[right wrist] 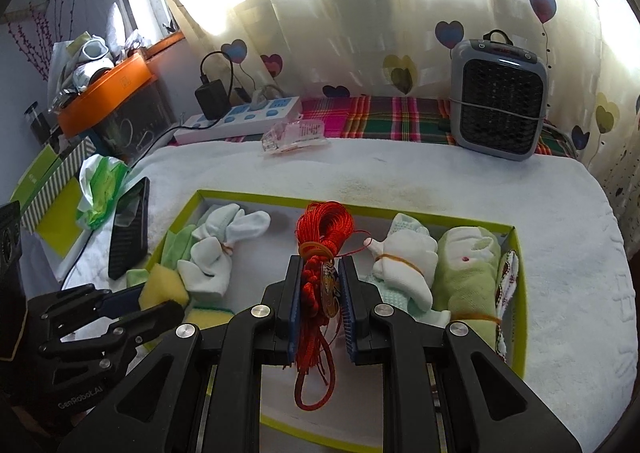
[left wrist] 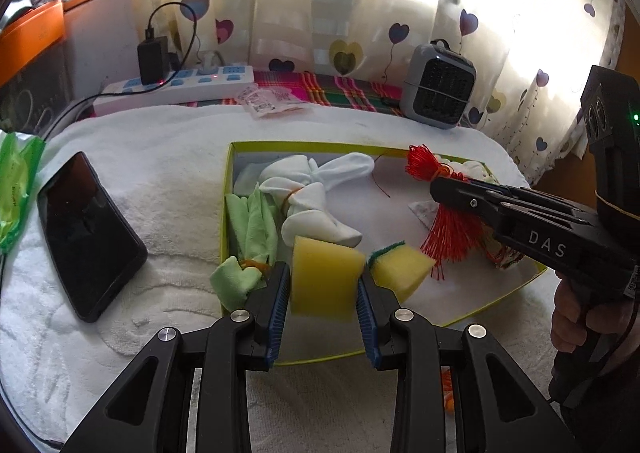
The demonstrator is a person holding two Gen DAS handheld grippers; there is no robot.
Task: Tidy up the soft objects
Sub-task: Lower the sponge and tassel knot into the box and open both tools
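A shallow box with a lime-green rim [left wrist: 225, 213] [right wrist: 516, 249] lies on a white towel. My left gripper [left wrist: 323, 277] is shut on a yellow sponge [left wrist: 322, 277] over the box's near left corner; it also shows in the right wrist view [right wrist: 164, 291]. A second yellow-green sponge [left wrist: 400, 269] lies in the box beside it. My right gripper [right wrist: 319, 273] is shut on a red tassel knot [right wrist: 324, 229] [left wrist: 452, 229] above the box's middle. Inside lie tied white socks [left wrist: 316, 189] [right wrist: 216, 253], a green cloth [left wrist: 252, 221], another white bundle [right wrist: 404, 261] and a green rolled towel [right wrist: 468, 277].
A black phone [left wrist: 86, 233] [right wrist: 130, 229] lies on the towel [left wrist: 160, 157] left of the box. A green plastic bag [right wrist: 102, 189] sits further left. A grey heater [right wrist: 498, 93], a power strip [right wrist: 240, 119] and a clear packet [right wrist: 294, 137] stand at the back.
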